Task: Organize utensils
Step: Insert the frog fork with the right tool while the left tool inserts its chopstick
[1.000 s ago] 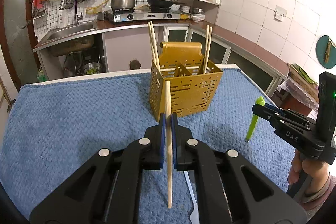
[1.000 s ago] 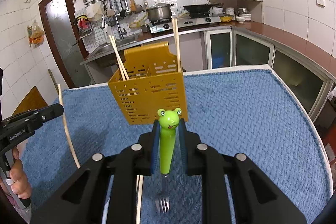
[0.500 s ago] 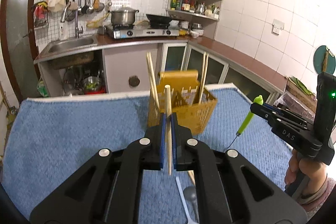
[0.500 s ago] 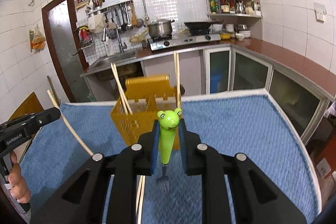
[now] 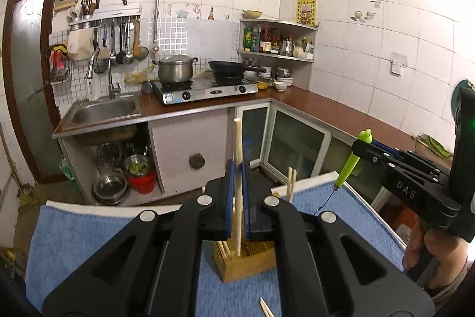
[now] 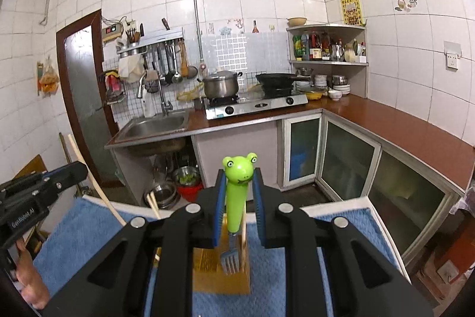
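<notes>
Above the blue towel (image 5: 89, 239) that covers the bench, both grippers are positioned over the yellow utensil holder (image 5: 246, 263). The left gripper (image 5: 237, 198) has its jaws clenched on a single wooden chopstick (image 5: 237, 144), held near upright with the lower end over the holder. The right gripper (image 6: 239, 207) has its jaws grasping a green frog-handled fork (image 6: 237, 189), prongs pointing down just over the holder's opening. Other chopsticks (image 5: 290, 183) already stand in the holder; more lie loose on the towel at the near edge.

Step in hand: carry phase, both utensils raised and being aligned above the holder, judged about mid-task.

Next move: centre each utensil over one compartment, lower until the tip passes below the rim, then release. Which compartment lies under each tip cannot be told. Keep the two grippers apart during descent.
</notes>
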`<state>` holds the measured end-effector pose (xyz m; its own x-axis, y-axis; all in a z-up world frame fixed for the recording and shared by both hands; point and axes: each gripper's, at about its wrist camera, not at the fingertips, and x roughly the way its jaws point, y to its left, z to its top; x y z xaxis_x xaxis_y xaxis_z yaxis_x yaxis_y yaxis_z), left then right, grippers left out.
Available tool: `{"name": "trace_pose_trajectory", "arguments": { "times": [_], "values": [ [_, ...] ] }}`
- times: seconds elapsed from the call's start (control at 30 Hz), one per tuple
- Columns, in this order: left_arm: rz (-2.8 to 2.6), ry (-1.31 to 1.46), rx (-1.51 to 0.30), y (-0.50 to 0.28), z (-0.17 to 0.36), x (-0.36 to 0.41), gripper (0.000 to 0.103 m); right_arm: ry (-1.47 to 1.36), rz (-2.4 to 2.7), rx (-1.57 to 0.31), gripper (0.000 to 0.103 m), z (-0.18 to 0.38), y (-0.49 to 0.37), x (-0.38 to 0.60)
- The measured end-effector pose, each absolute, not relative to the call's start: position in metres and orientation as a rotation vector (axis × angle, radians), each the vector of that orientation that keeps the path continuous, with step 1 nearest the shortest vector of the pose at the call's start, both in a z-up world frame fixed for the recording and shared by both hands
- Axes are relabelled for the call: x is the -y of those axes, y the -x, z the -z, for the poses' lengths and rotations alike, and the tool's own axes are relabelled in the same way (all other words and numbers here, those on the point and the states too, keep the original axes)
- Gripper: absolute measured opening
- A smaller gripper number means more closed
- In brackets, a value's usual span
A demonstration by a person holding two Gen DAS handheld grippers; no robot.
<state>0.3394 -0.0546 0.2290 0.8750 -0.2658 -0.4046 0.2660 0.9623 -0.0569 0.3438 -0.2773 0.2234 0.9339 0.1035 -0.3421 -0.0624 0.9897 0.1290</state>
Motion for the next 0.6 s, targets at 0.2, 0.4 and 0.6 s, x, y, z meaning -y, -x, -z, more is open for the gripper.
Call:
{"name": "trace_pose_trajectory", "arguments": {
  "times": [0.2,0.4,0.6],
  "values": [
    [0.259,-0.017,-0.455,-0.374,-0.191,0.067,0.004,-0.123,-0.086,-0.392,0.018,-0.191,-0.375,0.273],
    [0.262,-0.018,-0.542,-0.396,-0.133,0.064,0.004,-0.092,-0.089,-0.453,0.018,-0.136,-0.396,0.27],
    [0.259,-0.008,-0.615,-0.408,-0.093,0.057,0.004,-0.091,-0.111,-0.513,0.019,-0.101,-0.407,0.269]
  ]
}}
